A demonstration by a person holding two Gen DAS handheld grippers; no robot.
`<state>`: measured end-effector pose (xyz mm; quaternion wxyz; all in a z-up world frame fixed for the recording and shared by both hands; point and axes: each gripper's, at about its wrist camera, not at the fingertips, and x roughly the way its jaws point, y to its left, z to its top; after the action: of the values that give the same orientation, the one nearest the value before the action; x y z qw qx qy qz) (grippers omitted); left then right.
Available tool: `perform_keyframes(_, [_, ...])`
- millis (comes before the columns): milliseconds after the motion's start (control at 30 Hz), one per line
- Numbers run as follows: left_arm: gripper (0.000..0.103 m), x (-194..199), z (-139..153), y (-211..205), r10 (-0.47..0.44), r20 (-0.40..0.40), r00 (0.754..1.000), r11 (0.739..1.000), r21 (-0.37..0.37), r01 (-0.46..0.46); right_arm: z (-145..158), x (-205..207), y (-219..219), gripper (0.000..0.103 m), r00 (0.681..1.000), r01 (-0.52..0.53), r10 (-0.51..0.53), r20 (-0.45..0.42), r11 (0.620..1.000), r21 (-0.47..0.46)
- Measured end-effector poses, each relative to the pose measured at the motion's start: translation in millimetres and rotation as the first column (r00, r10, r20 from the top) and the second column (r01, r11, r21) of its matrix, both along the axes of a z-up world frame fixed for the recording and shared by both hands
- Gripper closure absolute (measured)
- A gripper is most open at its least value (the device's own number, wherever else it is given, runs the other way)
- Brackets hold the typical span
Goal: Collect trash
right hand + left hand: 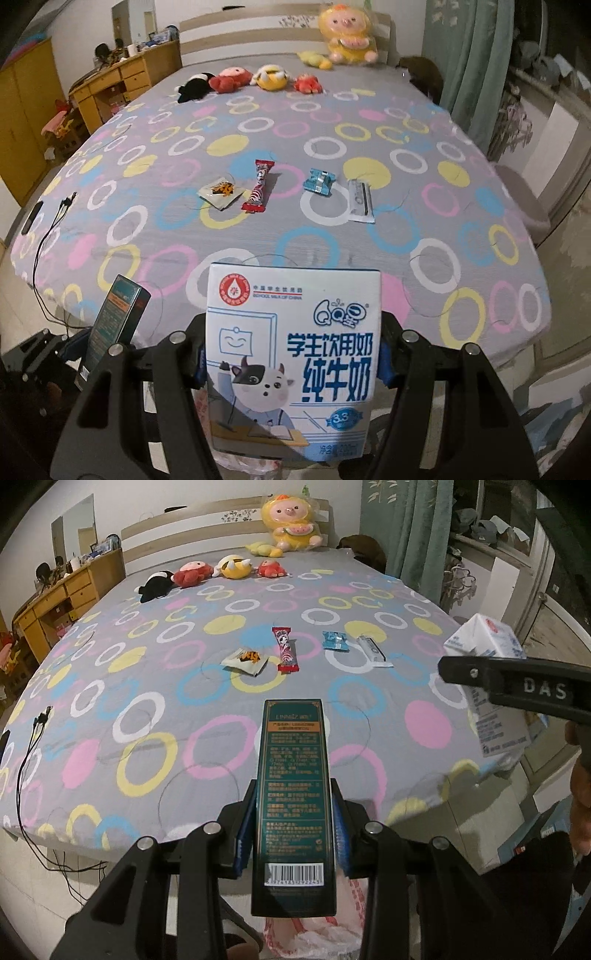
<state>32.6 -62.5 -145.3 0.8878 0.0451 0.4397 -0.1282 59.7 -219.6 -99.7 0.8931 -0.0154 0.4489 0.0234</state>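
Left wrist view: the left gripper (293, 834) clamps a dark green box (293, 794) lengthwise, held out past the bed's near edge over a plastic bag (314, 930) below, likely the drop target. The right gripper (291, 363) likewise grips a milk carton (293, 365) by its sides. Four wrappers (255, 186) remain mid-bed, well apart from every edge, with open sheet all around for reaching them.
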Motion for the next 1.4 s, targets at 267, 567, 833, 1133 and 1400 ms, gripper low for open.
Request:
perform_keyframes(267, [0.068,-29.9,-2.7,8.4,-0.030,-0.003,1.000,0.999,0.012,0.030,4.0,-45.3,7.7,0.040,0.999,-0.019,0.019,0.043,1.000,-0.003])
perform_keyframes(567, [0.068,-56.6,-30.9,11.3,-0.062,-0.056,0.997,0.998,0.023,0.063,-28.7,-80.3,17.4,0.040,0.999,-0.043,0.044,0.013,0.999,-0.004])
perform_keyframes(833, [0.068,-80.6,-74.7,17.0,-0.074,-0.127,0.989,0.996,0.043,0.080,-62.7,-108.1,28.0,0.040,0.997,-0.073,0.073,-0.003,0.997,0.033])
perform_keyframes(1133, [0.068,-91.5,-121.3,24.0,-0.072,-0.201,0.977,0.994,0.063,0.087,-105.1,-125.2,42.2,0.040,0.996,-0.080,0.081,-0.038,0.996,0.048])
perform_keyframes(1400, [0.068,-87.0,-166.1,24.5,-0.077,-0.290,0.954,0.993,0.066,0.101,-158.6,-122.8,51.9,0.040,0.989,-0.078,0.082,-0.120,0.996,0.042])
